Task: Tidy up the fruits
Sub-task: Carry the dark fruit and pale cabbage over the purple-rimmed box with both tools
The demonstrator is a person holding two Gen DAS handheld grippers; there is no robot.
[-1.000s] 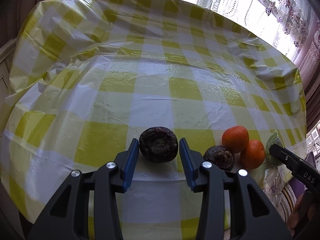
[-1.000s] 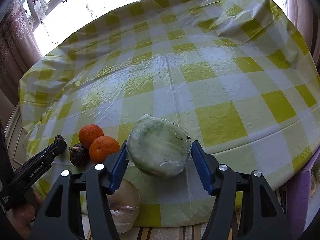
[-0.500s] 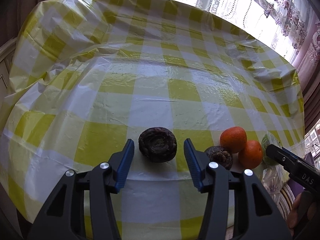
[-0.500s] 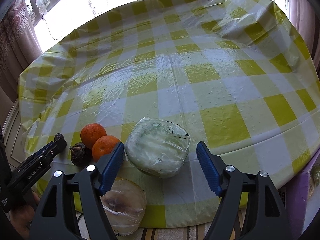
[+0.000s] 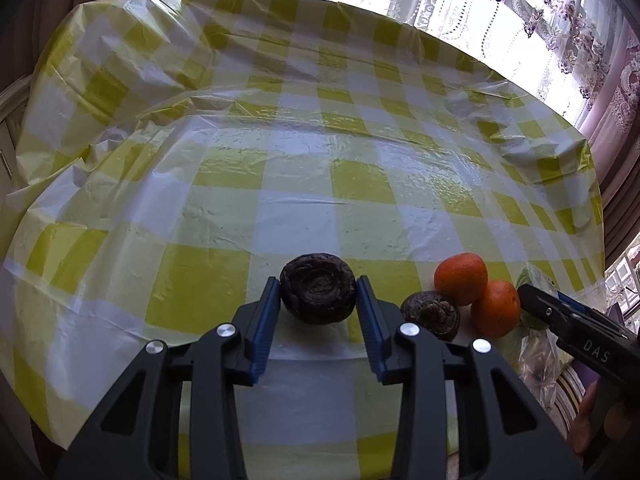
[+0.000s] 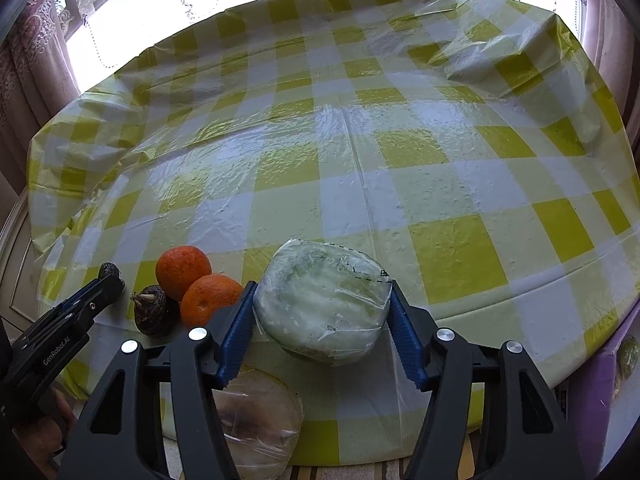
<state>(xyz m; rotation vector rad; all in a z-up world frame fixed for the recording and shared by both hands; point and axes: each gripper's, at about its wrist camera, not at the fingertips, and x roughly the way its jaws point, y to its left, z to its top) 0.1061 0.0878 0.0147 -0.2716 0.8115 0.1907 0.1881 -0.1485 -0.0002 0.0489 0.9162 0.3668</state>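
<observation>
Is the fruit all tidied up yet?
Not yet. Nothing looks sorted: two oranges and a dark fruit sit bunched at the table edge. The left gripper closes around another dark fruit; the right gripper around a wrapped melon.

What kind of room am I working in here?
Probably a home dining area: a round table under a yellow checked plastic tablecloth, floral lace curtains over a bright window, and oranges laid out.

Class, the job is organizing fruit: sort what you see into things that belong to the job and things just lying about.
Belongs to the job:
- dark wrinkled fruit between the left claw pads
- second dark fruit
- two oranges
- wrapped green melon in the right claw

Lying about:
- checked tablecloth
- lace curtains
</observation>
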